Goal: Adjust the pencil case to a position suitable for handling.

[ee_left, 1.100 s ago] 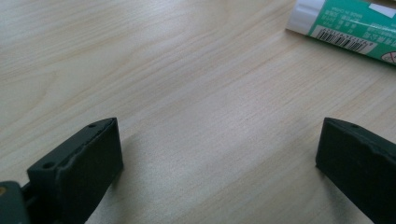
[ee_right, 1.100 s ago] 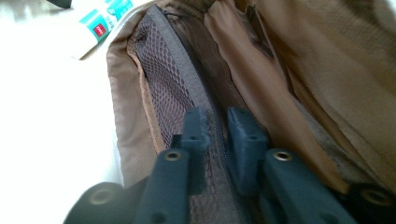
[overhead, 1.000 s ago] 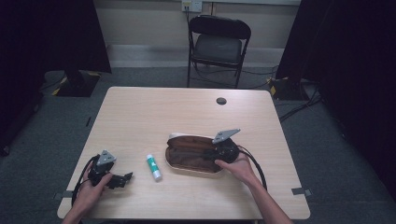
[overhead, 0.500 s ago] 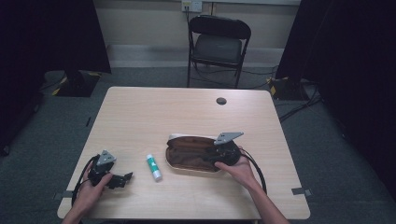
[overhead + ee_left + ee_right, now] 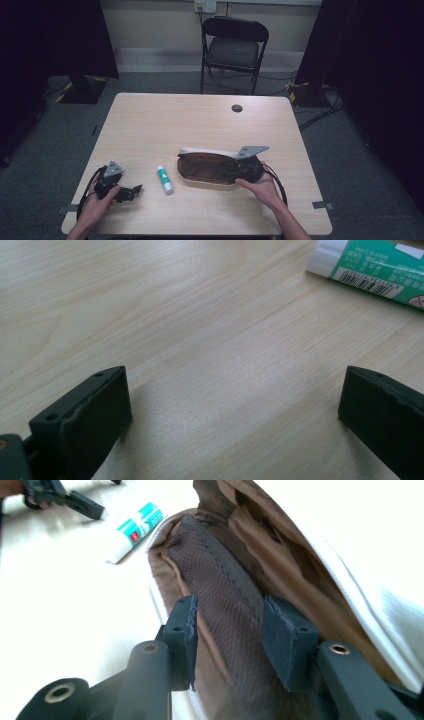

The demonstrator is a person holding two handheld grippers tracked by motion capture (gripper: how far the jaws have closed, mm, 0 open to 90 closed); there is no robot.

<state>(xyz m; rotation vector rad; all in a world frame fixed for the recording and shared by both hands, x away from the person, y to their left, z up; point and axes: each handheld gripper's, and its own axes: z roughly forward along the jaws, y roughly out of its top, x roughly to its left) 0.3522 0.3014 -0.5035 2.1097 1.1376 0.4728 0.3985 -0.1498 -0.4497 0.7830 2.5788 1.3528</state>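
While my right gripper [image 5: 227, 630] sits inside the open pouch [image 5: 207, 167], its own view shows brown mesh lining between the part-open jaws, nothing pinched that I can tell. High view instead gives layout: pouch right of centre on the table [image 5: 200, 120], glue stick [image 5: 164, 179] at its 9 o'clock, well apart. My left gripper [image 5: 235, 405] rests on bare wood, jaws spread wide, empty; glue stick at 1 o'clock in that view, barcode and white cap visible. Folding chair [image 5: 234, 45] beyond the table at 12.
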